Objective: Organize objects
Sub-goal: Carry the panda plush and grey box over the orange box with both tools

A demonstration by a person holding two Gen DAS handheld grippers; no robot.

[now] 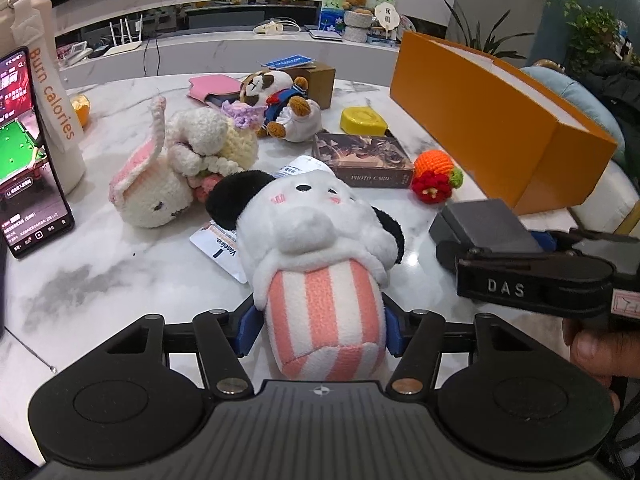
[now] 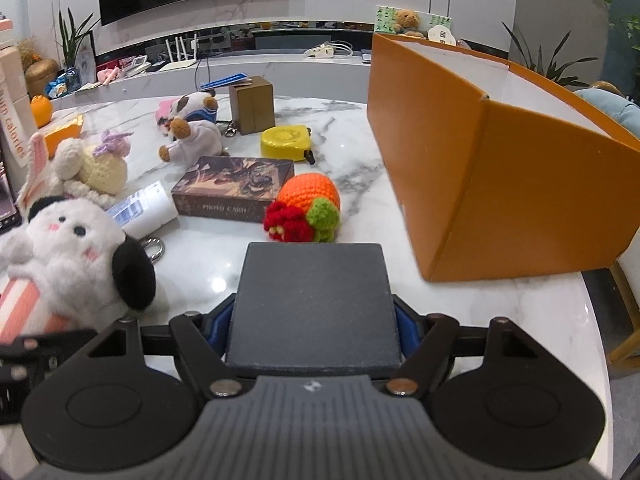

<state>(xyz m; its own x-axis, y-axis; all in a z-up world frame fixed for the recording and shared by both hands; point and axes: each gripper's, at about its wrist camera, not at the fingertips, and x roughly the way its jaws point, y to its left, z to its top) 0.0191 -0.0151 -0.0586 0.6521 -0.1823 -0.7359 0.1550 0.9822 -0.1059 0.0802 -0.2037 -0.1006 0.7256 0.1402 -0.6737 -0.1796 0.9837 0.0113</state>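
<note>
While the left gripper (image 1: 320, 332) squeezes the plush toy (image 1: 316, 248) by its striped body, the toy's head points out over the marble table (image 1: 100, 272); the right gripper (image 2: 314, 334) pinches a dark flat box (image 2: 312, 304) near the table's edge, just beside the orange box (image 2: 500, 172).

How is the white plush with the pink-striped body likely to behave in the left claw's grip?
The plush looks soft, so it probably squashes between the left claw fingers. Its head overhangs the grip, so it may droop. The fuzzy fabric likely resists slipping.
</note>
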